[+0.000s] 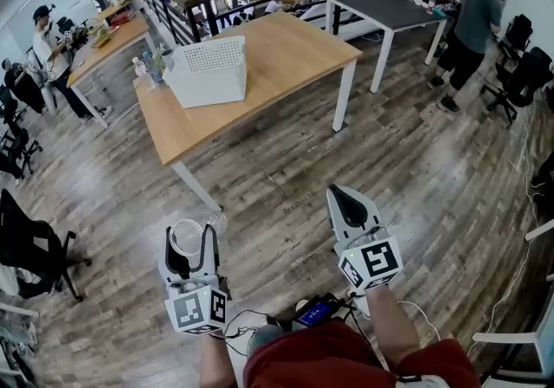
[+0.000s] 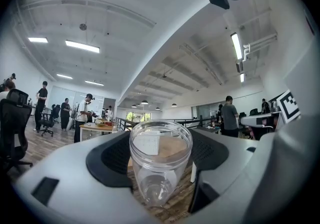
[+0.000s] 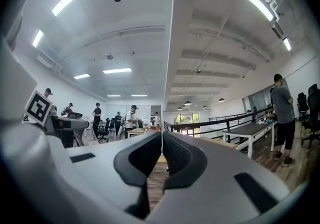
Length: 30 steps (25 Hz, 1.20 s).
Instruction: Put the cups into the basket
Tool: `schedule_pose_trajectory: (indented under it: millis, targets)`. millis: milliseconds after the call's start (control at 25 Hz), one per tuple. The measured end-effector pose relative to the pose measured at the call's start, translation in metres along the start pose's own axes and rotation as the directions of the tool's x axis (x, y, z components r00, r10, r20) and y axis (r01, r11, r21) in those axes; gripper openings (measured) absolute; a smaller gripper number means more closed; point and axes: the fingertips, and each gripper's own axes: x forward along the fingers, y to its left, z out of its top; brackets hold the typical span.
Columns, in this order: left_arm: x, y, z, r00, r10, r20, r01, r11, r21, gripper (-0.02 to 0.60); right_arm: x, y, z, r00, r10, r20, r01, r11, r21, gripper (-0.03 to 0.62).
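Fingers (image 2: 112, 155) of the left gripper (image 2: 161, 154) clamp from both sides on a clear plastic cup (image 2: 160, 168), held upright with its open mouth up, while the right gripper (image 3: 161, 154) is carried empty, its fingers (image 3: 145, 155) pressed together. Both are held level above the wood floor (image 1: 286, 170), well apart from the tabletop (image 1: 294, 48) where the white basket (image 1: 208, 87) stands. By the look of it the task is mid-carry: one cup is in hand but not delivered, and whether the basket already holds others cannot be told from this angle
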Motion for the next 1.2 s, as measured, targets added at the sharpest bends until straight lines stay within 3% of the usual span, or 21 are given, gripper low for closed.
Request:
schedule_pose_trajectory:
  millis: [400,720,1200]
  targets:
    - [0.023,-0.011,0.006,1.000,-0.006,0.010,0.006,1.000,-0.001,0.350,0.004,-0.021,-0.007,1.000,-0.012,-0.010,0.012,1.000,0.021,0.012]
    - [0.055,0.023,-0.005,1.000,-0.009,0.023,0.010,1.000,-0.012,0.350,0.045,-0.012,-0.016,0.999,-0.025,-0.020,0.025,1.000,-0.008,0.012]
    - [0.125,0.105,-0.016,1.000,-0.005,-0.006,0.005,1.000,-0.021,0.350,0.155,0.017,-0.020,0.998,-0.035,-0.050,0.033,0.999,-0.035,0.012]
